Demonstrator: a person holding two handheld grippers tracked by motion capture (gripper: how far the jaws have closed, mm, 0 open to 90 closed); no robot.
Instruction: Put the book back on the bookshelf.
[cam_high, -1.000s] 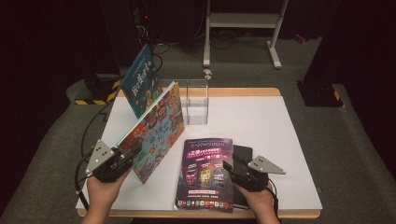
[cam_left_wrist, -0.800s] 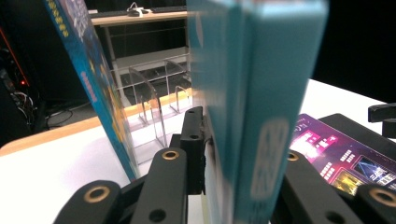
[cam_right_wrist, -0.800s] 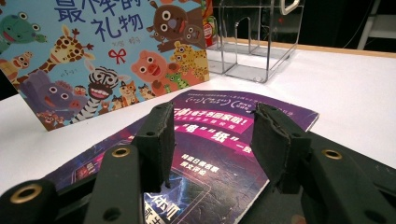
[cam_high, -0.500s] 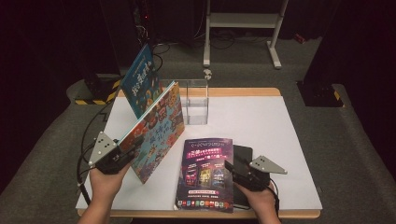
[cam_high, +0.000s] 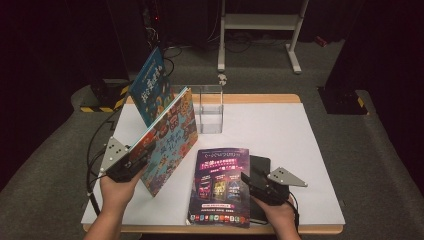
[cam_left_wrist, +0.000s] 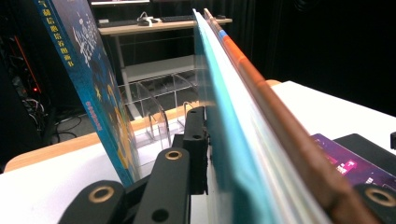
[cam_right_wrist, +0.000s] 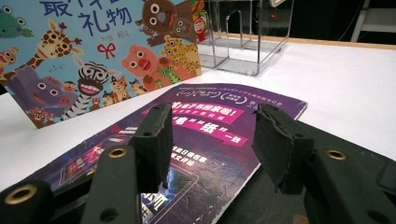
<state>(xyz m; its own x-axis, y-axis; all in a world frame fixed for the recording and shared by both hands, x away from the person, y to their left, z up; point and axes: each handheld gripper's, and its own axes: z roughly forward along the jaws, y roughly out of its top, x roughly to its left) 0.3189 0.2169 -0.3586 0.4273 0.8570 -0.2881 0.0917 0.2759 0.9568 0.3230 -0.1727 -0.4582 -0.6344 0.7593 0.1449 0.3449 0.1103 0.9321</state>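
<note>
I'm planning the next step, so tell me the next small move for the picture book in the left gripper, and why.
Probably carry the picture book on toward the clear rack. The left gripper is clamped on its lower edge and holds it tilted off the table, short of the rack, where a blue book already leans. The right gripper hovers open over the purple magazine.

Dark room, lit bench

A white-topped bench (cam_high: 280, 135) with a wooden rim is standing on grey carpet (cam_high: 380, 150), catching most of the light. Behind it, a pale metal stand (cam_high: 260, 22) is resting on its feet against black surroundings. Cables (cam_high: 175, 52) are trailing over the floor at the back left, beside a black-and-yellow striped strip (cam_high: 100, 106). A small red light (cam_high: 158, 18) is glowing there.
</note>
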